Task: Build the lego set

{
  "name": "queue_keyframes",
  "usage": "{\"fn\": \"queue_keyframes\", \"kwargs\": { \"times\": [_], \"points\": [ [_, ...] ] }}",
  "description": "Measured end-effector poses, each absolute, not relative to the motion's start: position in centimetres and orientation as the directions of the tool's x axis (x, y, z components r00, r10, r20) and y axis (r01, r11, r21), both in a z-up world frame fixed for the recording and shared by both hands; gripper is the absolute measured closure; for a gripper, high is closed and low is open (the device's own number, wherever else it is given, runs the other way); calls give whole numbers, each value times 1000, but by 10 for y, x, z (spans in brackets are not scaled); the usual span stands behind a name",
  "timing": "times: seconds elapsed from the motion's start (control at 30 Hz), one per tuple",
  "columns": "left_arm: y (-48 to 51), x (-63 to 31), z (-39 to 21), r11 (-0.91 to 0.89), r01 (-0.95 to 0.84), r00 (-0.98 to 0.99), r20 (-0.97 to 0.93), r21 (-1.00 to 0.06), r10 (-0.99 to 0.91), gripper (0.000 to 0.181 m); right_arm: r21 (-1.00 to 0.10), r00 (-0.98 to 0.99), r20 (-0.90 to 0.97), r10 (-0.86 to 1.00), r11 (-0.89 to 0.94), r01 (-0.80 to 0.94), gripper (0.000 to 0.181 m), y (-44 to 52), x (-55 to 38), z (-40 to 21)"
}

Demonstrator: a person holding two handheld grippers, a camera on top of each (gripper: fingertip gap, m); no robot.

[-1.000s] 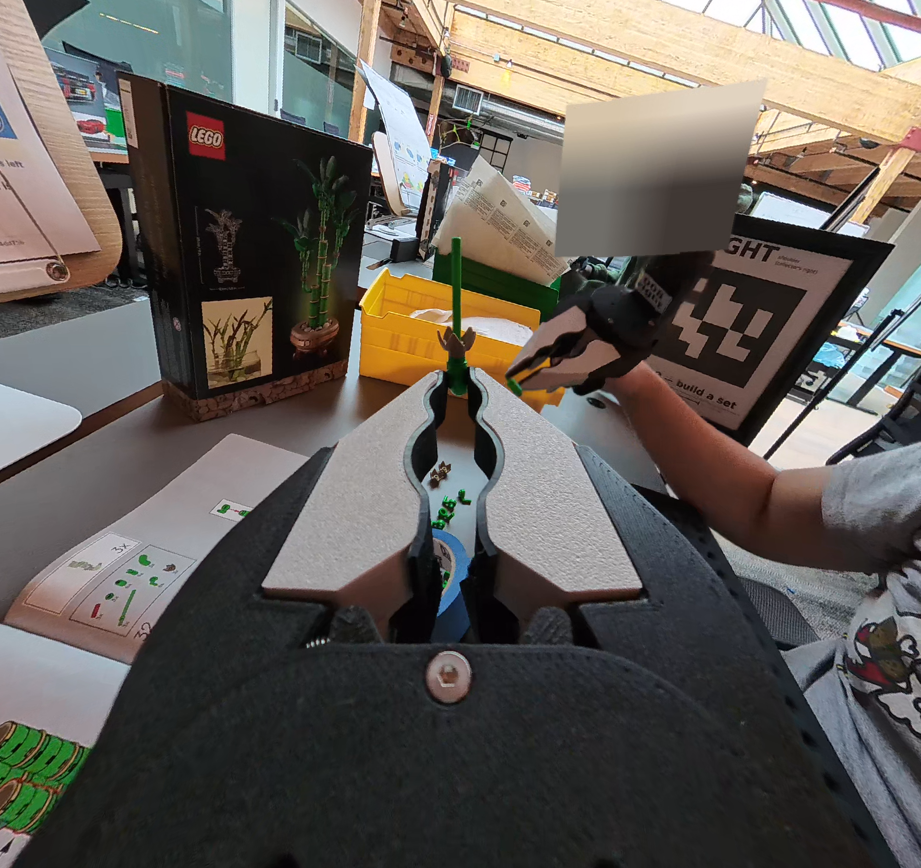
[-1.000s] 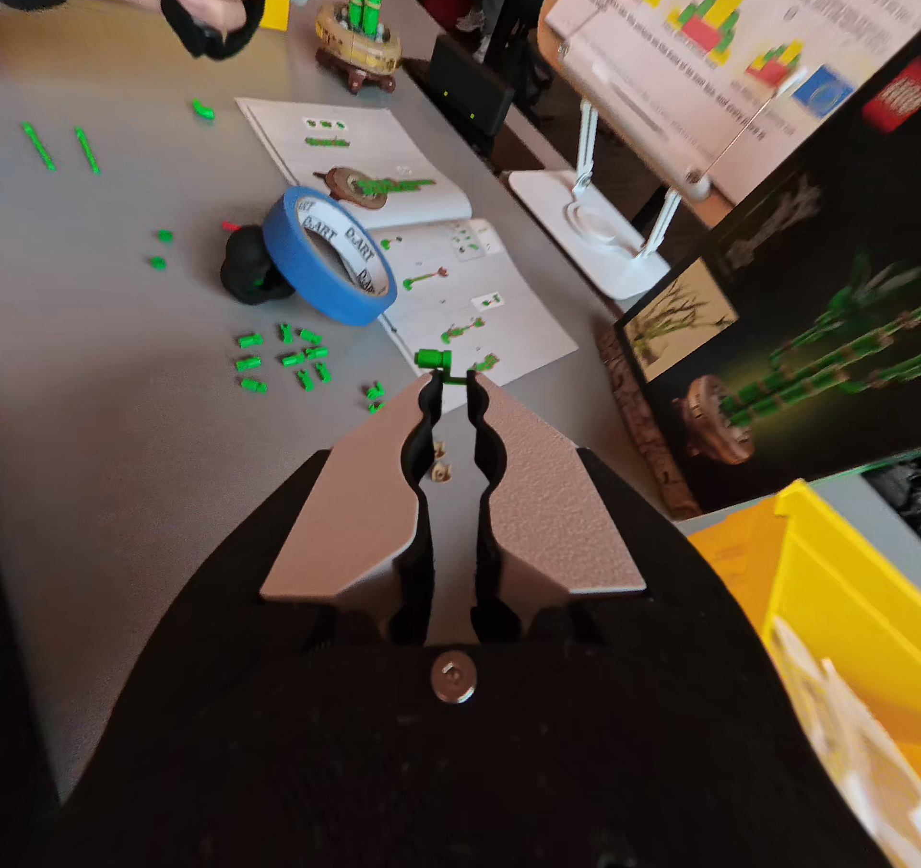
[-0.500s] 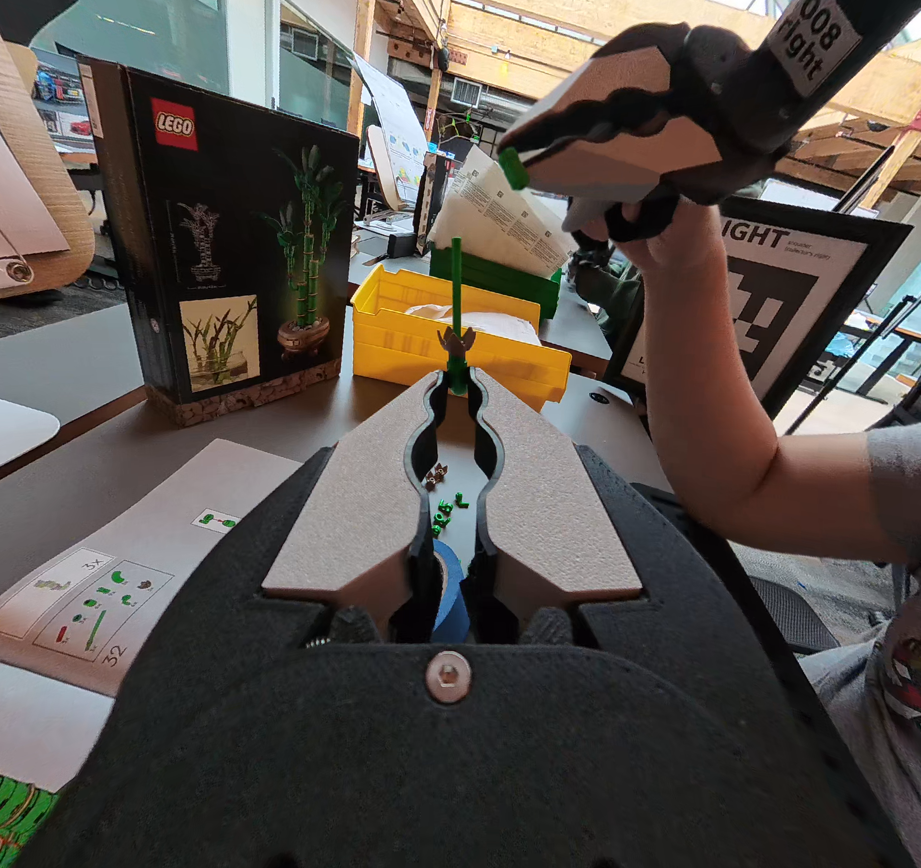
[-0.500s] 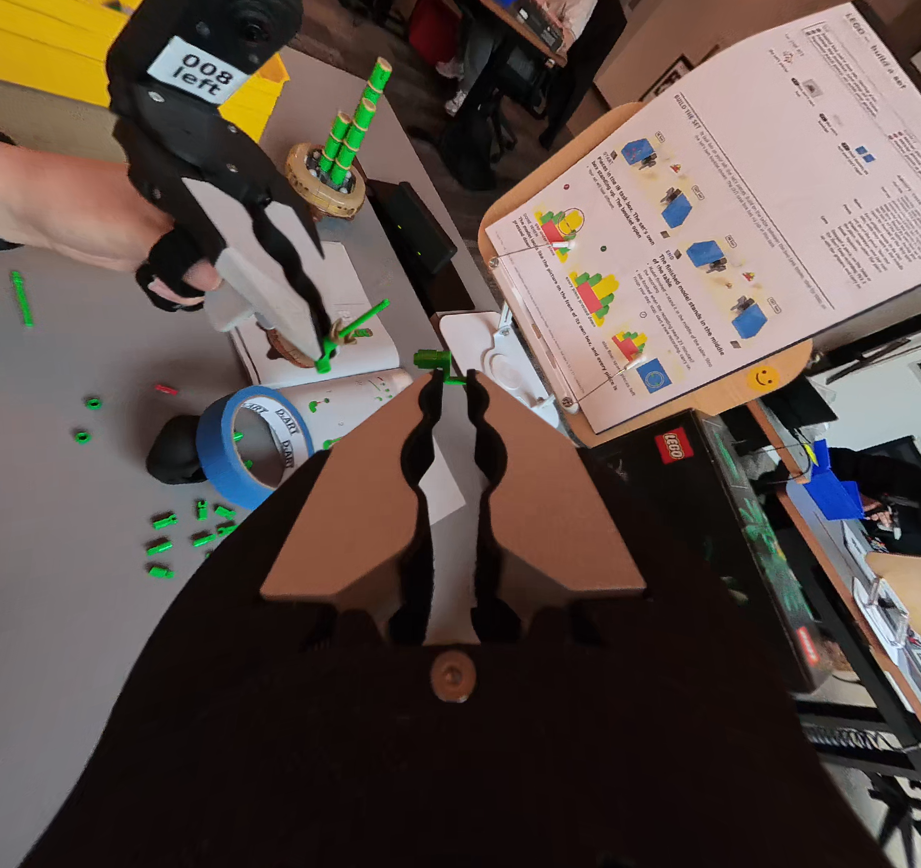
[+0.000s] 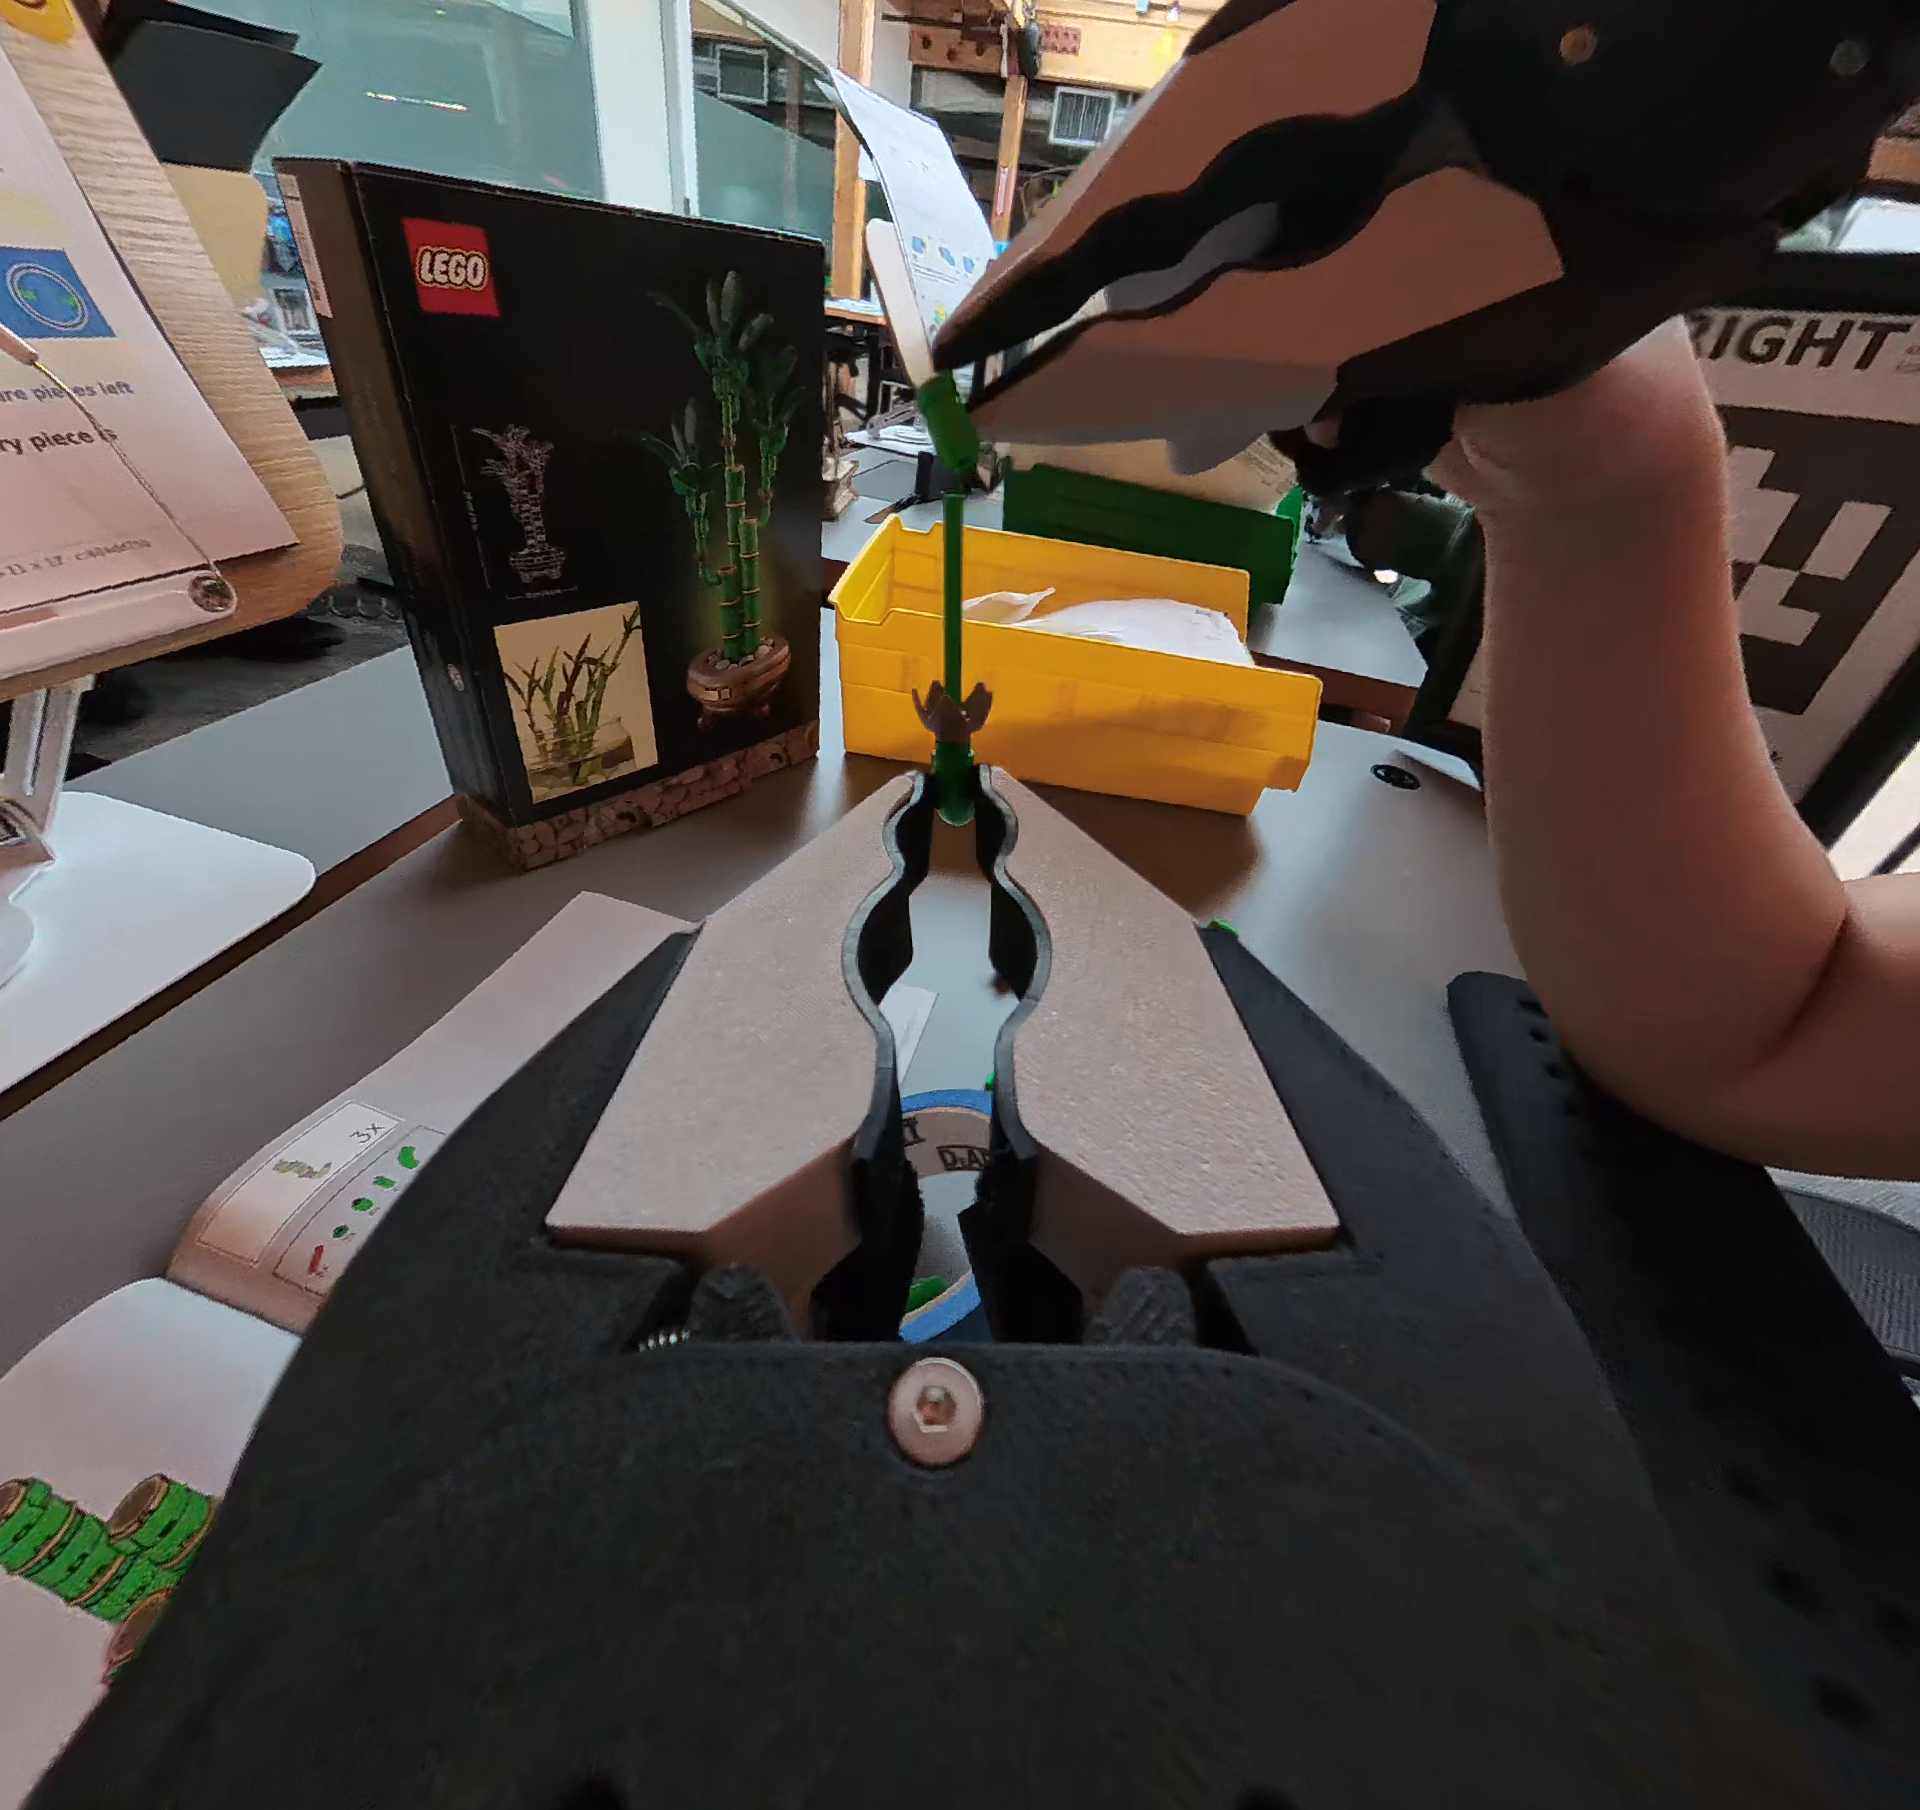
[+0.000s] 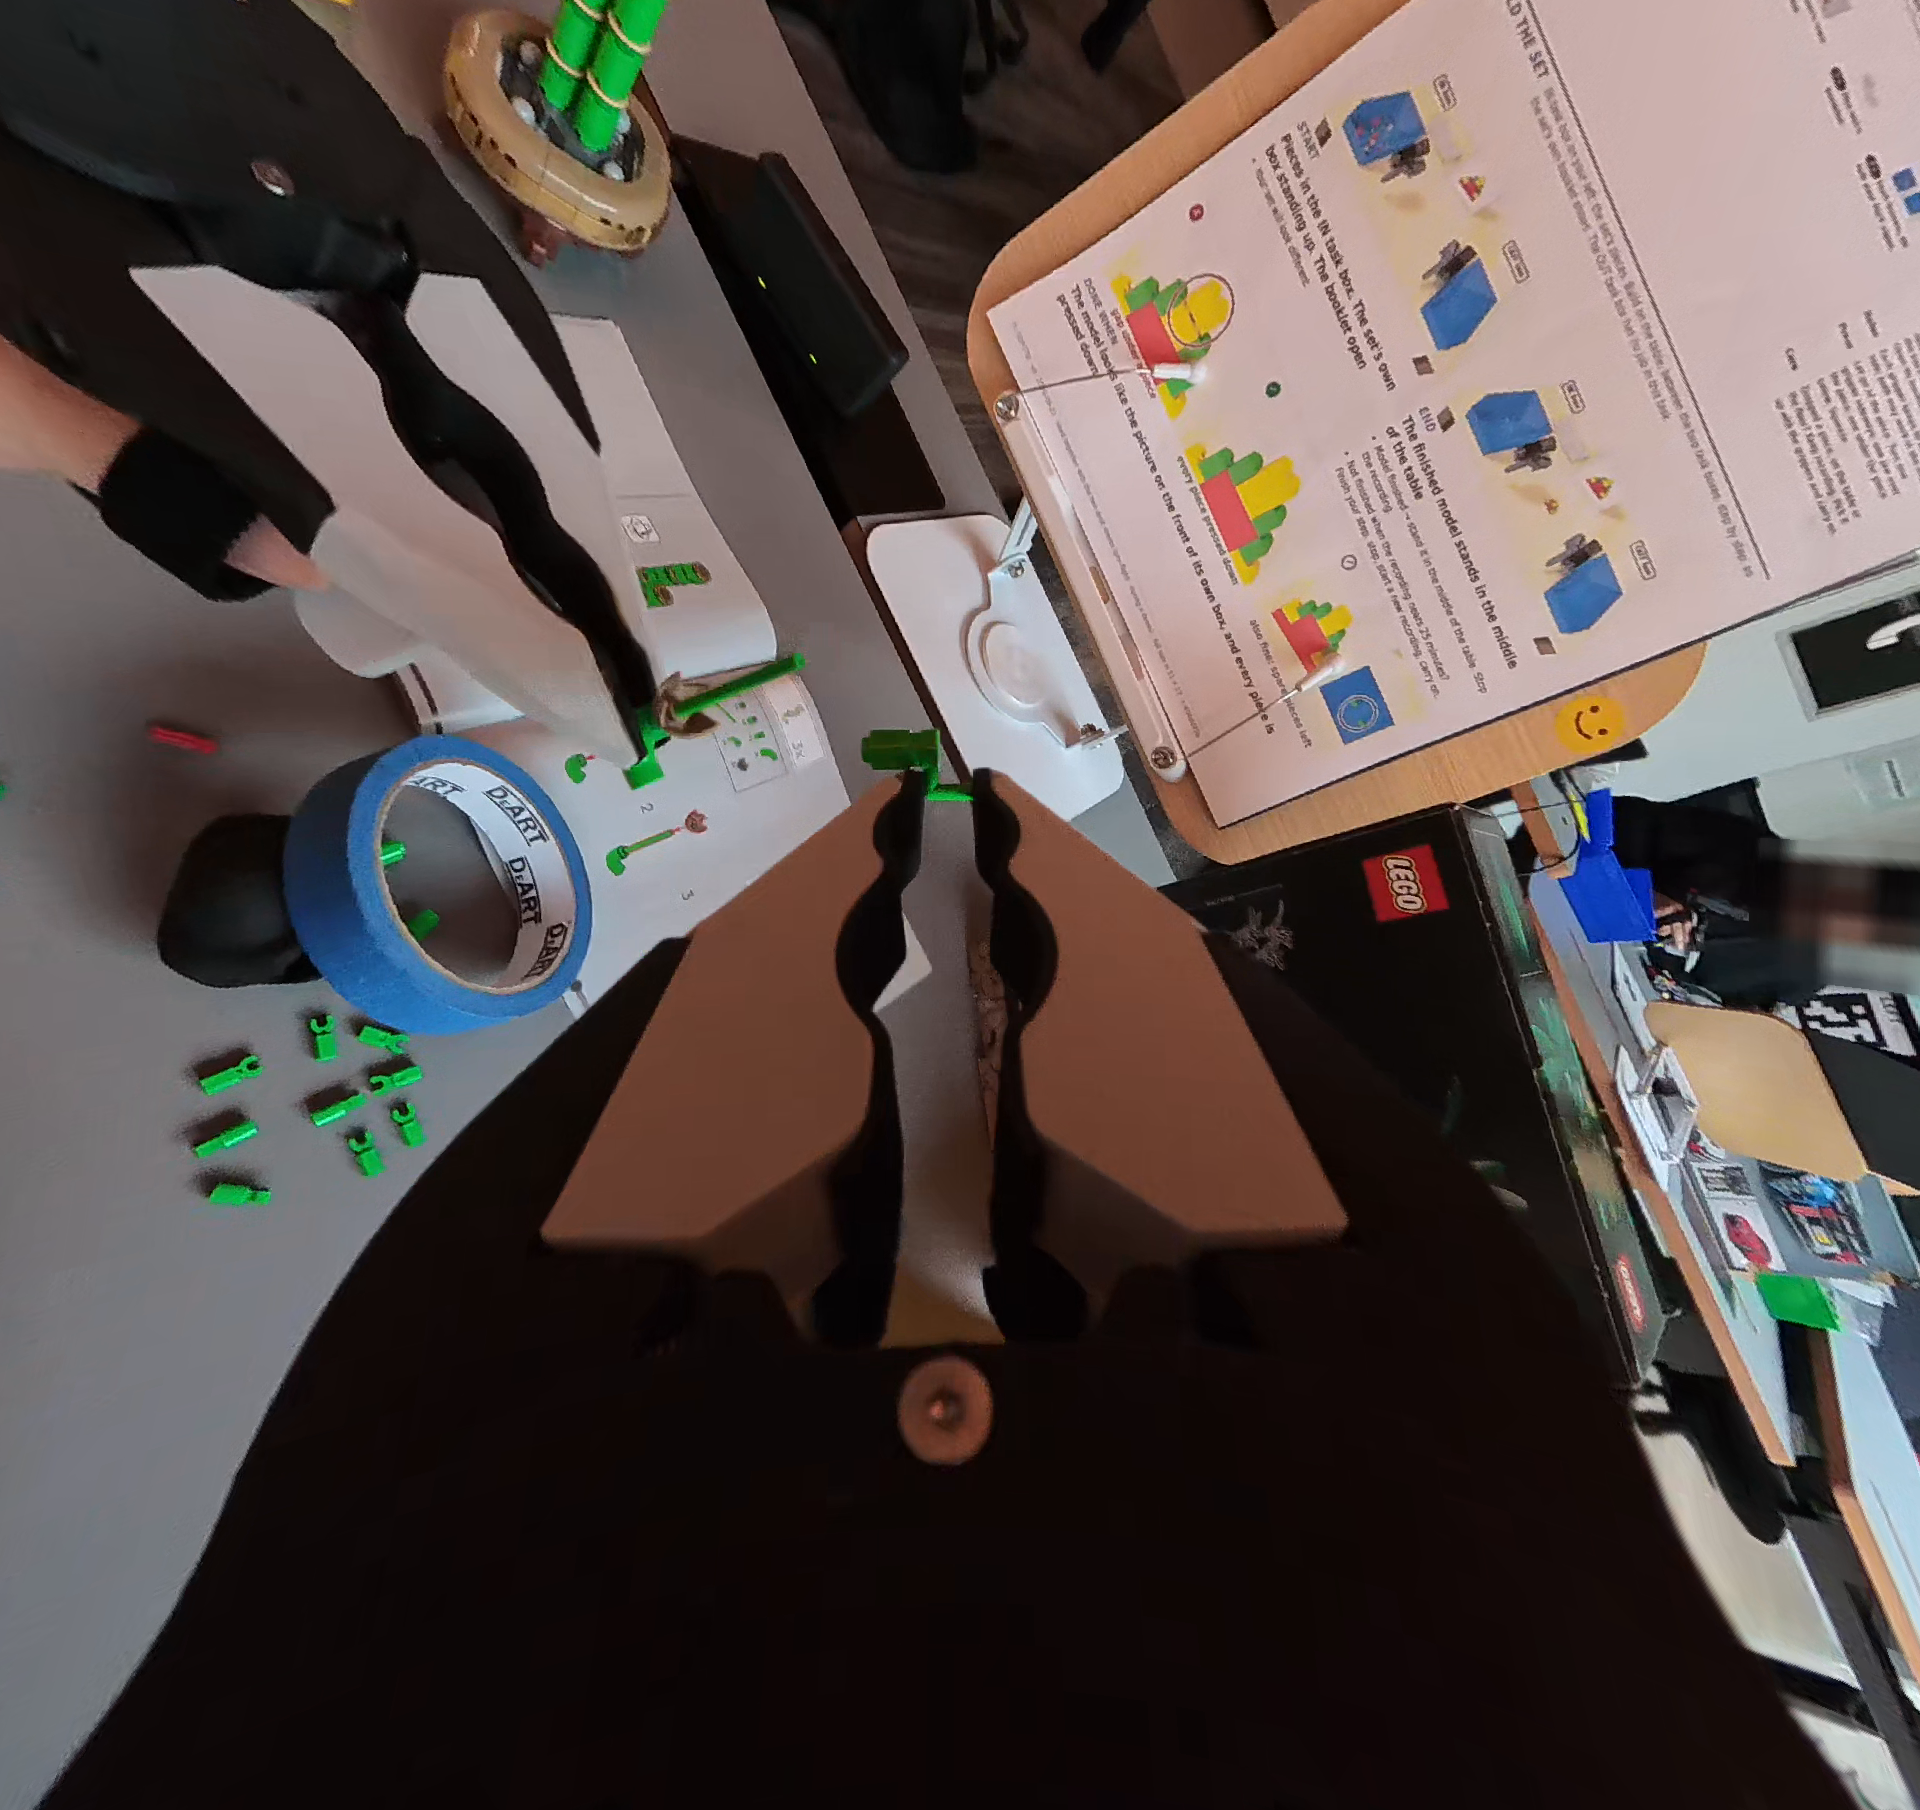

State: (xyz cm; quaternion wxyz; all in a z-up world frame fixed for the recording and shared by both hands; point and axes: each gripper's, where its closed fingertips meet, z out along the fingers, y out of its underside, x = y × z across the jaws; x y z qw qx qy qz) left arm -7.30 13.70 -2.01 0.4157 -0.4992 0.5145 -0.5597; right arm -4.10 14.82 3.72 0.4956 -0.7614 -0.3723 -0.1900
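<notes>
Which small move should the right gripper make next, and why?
Probably lower the small green piece down along the thin green rod. The right gripper holds it at the rod's top end, while the left gripper clamps the rod's base upright.

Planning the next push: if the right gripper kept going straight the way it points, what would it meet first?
Probably the top of the green rod held upright by the left gripper; the right gripper and its small green piece look about there, though depth is unclear.

Our left gripper points forward, its jaws pinched nearly together at the tips. Our right gripper reaches in from above, bare forearm bent beneath it, its tips likewise closed tight.
</notes>
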Motion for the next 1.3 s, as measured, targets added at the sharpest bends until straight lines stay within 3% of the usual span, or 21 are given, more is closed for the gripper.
{"fn": "queue_keyframes", "kwargs": {
  "times": [0.27,0.67,1.3],
  "points": [
    [131,-70,-21,-10,-75,-116,18,-997,-993,176,-617,609,695,382,-119,778,174,141,-52,50],
    [133,-71,-21,-64,-92,-121,75,-994,-990,176,-534,545,752,371,-143,834,174,146,-53,40],
    [129,-70,-23,-121,-113,-157,138,-986,-978,176,-502,517,766,383,-147,852,174,148,-56,34]
  ]
}}
